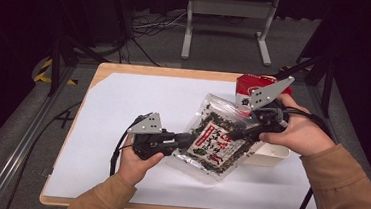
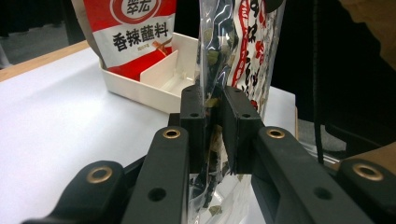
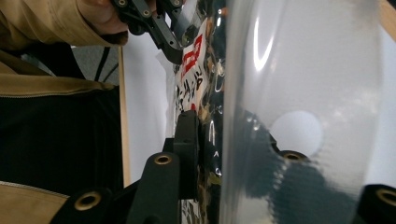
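Observation:
A clear bag of dark seaweed flakes (image 1: 215, 146) with a white and red label hangs tilted over the table, stretched between both grippers. My left gripper (image 1: 186, 140) is shut on the bag's lower left edge; in the left gripper view its jaws pinch the bag (image 2: 219, 51) at the left gripper's tip (image 2: 215, 109). My right gripper (image 1: 234, 133) is shut on the bag's right side. In the right gripper view the bag's shiny clear film (image 3: 299, 93) covers one jaw of the right gripper (image 3: 210, 144), and the left gripper (image 3: 159, 23) shows farther off.
A white divided tray (image 1: 272, 152) sits at the table's right, partly under the bag, and a red sauce packet (image 1: 249, 85) stands in its far end. White paper (image 1: 123, 104) covers the wooden table (image 1: 176, 72). A metal stand (image 1: 228, 17) is on the floor beyond.

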`<state>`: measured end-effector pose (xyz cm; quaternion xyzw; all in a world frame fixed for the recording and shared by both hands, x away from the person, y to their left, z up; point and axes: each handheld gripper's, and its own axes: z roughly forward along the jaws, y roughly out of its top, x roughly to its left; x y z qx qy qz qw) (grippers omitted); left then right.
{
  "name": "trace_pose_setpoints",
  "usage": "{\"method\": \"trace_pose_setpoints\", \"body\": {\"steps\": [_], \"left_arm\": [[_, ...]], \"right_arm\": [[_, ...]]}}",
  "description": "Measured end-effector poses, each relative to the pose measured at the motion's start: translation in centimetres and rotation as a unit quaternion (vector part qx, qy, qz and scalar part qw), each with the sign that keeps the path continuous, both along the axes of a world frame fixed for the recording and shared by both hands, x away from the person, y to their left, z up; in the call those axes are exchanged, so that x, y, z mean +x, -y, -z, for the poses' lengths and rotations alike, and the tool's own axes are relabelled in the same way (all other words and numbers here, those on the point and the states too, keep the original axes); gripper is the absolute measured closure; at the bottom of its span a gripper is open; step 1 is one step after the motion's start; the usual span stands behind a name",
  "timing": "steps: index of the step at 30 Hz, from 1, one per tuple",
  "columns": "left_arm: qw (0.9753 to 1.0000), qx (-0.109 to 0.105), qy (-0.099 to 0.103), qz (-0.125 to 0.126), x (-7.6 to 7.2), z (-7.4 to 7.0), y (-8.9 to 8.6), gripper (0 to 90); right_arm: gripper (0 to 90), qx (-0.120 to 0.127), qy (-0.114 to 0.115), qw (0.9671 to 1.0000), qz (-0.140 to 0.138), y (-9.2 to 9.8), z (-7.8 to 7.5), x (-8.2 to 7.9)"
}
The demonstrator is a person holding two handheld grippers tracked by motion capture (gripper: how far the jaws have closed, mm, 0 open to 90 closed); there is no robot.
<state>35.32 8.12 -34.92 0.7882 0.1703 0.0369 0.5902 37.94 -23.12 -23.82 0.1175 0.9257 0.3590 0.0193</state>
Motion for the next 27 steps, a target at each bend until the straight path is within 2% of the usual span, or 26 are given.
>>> {"method": "trace_pose_setpoints", "body": {"steps": [4,7,9,12,14,16,19,20,22,24,25,27], "left_arm": [[1.0,-0.008,-0.004,0.003,0.1,0.1,0.0,78.7],[0.9998,-0.013,-0.009,0.012,0.4,0.2,0.0,77.4],[0.9997,-0.018,-0.01,0.015,0.4,0.2,0.0,75.3],[0.9995,-0.029,-0.01,0.007,0.5,0.1,-0.3,66.5],[0.9994,-0.033,-0.008,-0.003,0.7,-0.1,-0.8,58.1],[0.9993,-0.033,-0.003,-0.015,0.9,-0.3,-1.3,54.2],[0.9991,-0.021,0.008,-0.036,1.1,-0.5,-1.9,47.6],[0.9991,-0.021,0.008,-0.036,1.1,-0.5,-1.9,43.6],[0.9982,-0.007,0.021,-0.055,1.3,-0.6,-2.3,40.4],[0.9973,0.002,0.026,-0.069,1.4,-0.6,-2.6,39.1],[0.9971,0.003,0.024,-0.072,1.5,-0.6,-2.7,38.5],[0.9967,0.006,0.026,-0.077,1.6,-0.5,-3.1,38.1]], "right_arm": [[73.9,0.005,-0.022,0.9997,0.008,0.0,-0.2,0.1],[74.2,0.004,-0.018,0.9998,0.003,0.0,-0.3,0.0],[74.4,0.002,-0.029,0.9995,0.008,0.1,-0.5,-0.1],[74.5,0.002,-0.042,0.9989,0.021,0.4,-1.2,-0.2],[74.5,0.002,-0.039,0.9988,0.03,0.8,-1.9,-0.3],[74.5,0.005,-0.038,0.9983,0.044,1.5,-3.0,-0.4],[74.5,0.002,-0.031,0.9975,0.063,2.4,-4.4,-0.4],[74.5,-0.004,-0.024,0.9971,0.072,2.8,-5.0,-0.3],[74.5,-0.007,-0.02,0.9965,0.081,3.2,-5.5,-0.3],[74.5,-0.009,-0.015,0.9951,0.097,3.9,-6.4,0.0],[74.5,-0.009,-0.01,0.9932,0.116,4.8,-7.0,0.4],[74.5,-0.01,-0.007,0.9925,0.121,5.1,-7.2,0.5]]}}
